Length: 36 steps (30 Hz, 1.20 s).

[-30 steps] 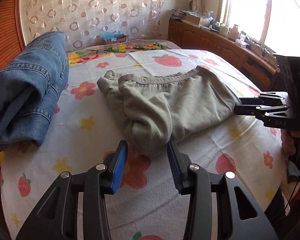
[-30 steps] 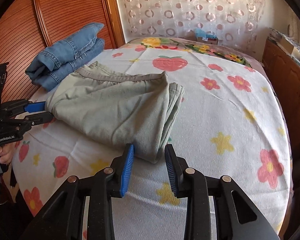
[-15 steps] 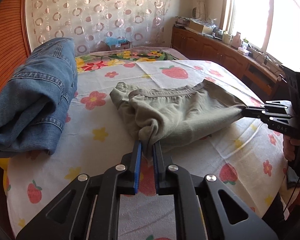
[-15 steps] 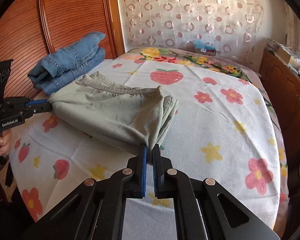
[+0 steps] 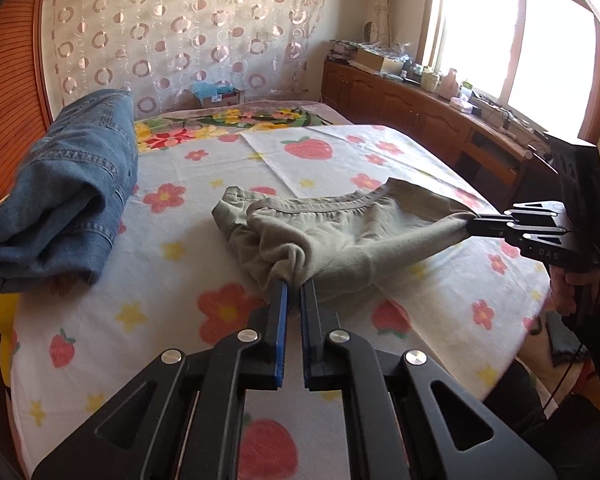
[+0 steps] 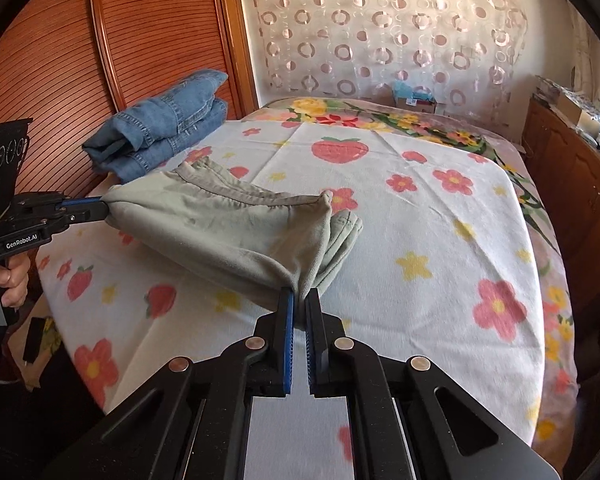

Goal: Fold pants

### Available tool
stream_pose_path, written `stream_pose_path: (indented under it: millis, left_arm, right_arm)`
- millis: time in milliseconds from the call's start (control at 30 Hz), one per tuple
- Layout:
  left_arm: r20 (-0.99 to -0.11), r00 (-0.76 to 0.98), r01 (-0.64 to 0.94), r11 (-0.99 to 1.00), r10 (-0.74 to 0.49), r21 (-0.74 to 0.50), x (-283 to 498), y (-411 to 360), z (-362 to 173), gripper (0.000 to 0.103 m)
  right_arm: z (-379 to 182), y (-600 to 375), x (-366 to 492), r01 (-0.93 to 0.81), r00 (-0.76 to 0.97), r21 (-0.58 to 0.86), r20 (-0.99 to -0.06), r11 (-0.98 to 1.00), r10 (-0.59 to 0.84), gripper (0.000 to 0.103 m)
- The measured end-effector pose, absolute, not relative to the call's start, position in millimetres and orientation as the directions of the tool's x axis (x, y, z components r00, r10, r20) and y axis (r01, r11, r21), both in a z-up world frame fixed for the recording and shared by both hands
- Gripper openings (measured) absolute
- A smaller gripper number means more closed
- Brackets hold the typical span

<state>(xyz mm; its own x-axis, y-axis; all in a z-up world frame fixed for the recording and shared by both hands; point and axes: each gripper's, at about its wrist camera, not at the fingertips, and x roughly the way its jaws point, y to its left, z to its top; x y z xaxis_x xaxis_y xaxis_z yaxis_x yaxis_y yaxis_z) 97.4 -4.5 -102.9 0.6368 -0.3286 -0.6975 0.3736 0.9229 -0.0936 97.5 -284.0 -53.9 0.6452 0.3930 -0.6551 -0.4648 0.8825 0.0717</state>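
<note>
The bed (image 5: 204,216) carries folded jeans (image 5: 64,196) at its far side; the green pants (image 5: 340,236), soft and light, sag mid-bed between left gripper (image 5: 294,284) and right gripper (image 6: 300,294), each clamped on a near corner; corners look the surest hold.

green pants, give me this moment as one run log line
left gripper: shut on green pants | right gripper: shut on green pants | pants: near edge lifted between both | folded jeans: beside, on bed sheet
</note>
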Motion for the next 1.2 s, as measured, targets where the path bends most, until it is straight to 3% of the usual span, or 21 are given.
stream_pose_path:
  millis: [333,467,633,733,800,900,1200]
  left_arm:
    - [-0.733,0.609,0.378,0.923,-0.302,-0.066,84.3,-19.4,-115.4,0.007]
    - [-0.73,0.61,0.372,0.925,-0.309,-0.08,82.7,-15.3,-110.5,0.013]
    - [-0.717,0.632,0.36,0.931,-0.295,-0.066,83.4,-10.5,-101.9,0.021]
    - [-0.709,0.64,0.362,0.93,-0.298,-0.064,87.0,-11.7,-97.9,0.035]
    - [-0.701,0.646,0.365,0.929,-0.303,-0.066,88.9,-13.4,-95.4,0.051]
    - [-0.699,0.648,0.366,0.929,-0.302,-0.062,93.1,-16.5,-94.2,0.059]
    - [-0.707,0.653,0.346,0.937,-0.272,-0.041,118.6,-23.1,-104.1,0.06]
  right_arm:
    - [-72.6,-299.8,75.9,-0.472,0.601,0.1,-0.691,0.876,0.402,0.005]
    - [-67.6,-302.2,74.6,-0.468,0.618,0.094,-0.676,0.879,0.401,0.005]
    - [-64.8,-303.6,65.9,-0.458,0.636,0.093,-0.661,0.884,0.398,0.005]
    - [-59.9,-305.3,59.6,-0.454,0.649,0.09,-0.648,0.886,0.398,0.005]
    - [-55.7,-307.7,57.0,-0.451,0.655,0.097,-0.639,0.887,0.403,0.005]
    - [-50.1,-309.0,54.2,-0.451,0.666,0.094,-0.627,0.887,0.405,0.005]
    - [-46.0,-297.1,71.7,-0.437,0.692,0.083,-0.605,0.896,0.394,0.015]
